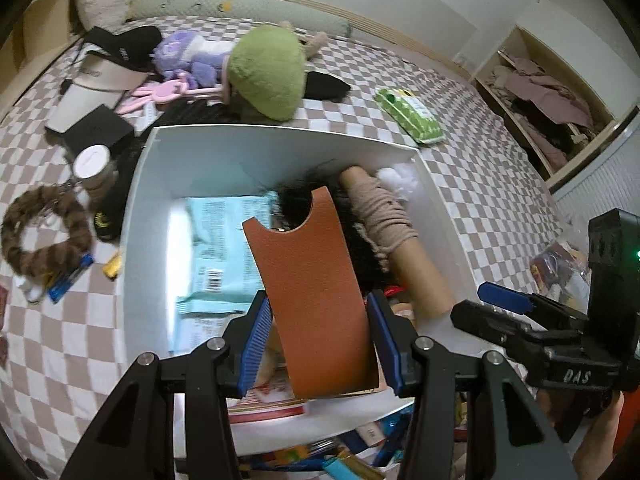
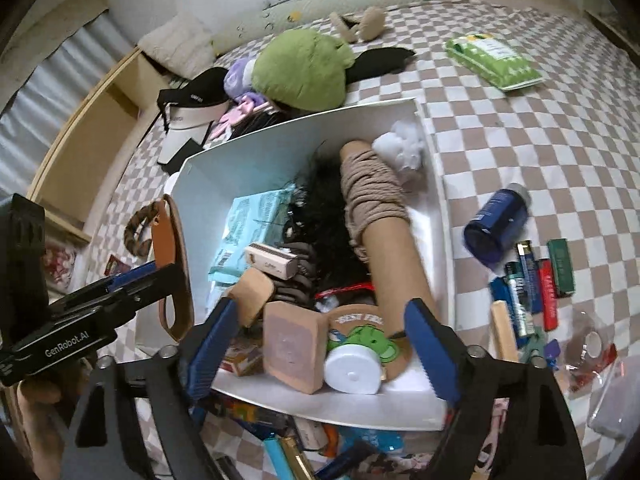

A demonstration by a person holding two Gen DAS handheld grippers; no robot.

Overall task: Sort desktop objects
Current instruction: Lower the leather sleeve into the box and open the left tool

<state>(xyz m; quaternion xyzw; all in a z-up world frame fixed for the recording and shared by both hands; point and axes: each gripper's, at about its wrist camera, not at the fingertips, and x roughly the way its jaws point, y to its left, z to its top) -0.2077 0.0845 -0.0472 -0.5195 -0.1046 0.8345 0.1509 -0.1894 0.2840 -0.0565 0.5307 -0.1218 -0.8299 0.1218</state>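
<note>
One checkered bedspread (image 1: 460,184) under white box (image 1: 280,134); left tool (image 1: 316,340) grips leather sleeve (image 1: 308,276).

Your right gripper (image 2: 320,344) hangs over the near end of the white box (image 2: 444,216), jaws wide apart, nothing between them. Inside the box: a cardboard tube wound with beige cord (image 2: 380,216), a black wig (image 2: 320,216) left of it, a teal packet (image 2: 248,220) further left, a white round lid (image 2: 352,368) nearest you. Left of the box, your left gripper (image 2: 160,276) pinches a brown leather piece (image 2: 174,256). Right of the box, a blue bottle (image 2: 498,224) lies on the checked sheet (image 2: 540,140).
</note>
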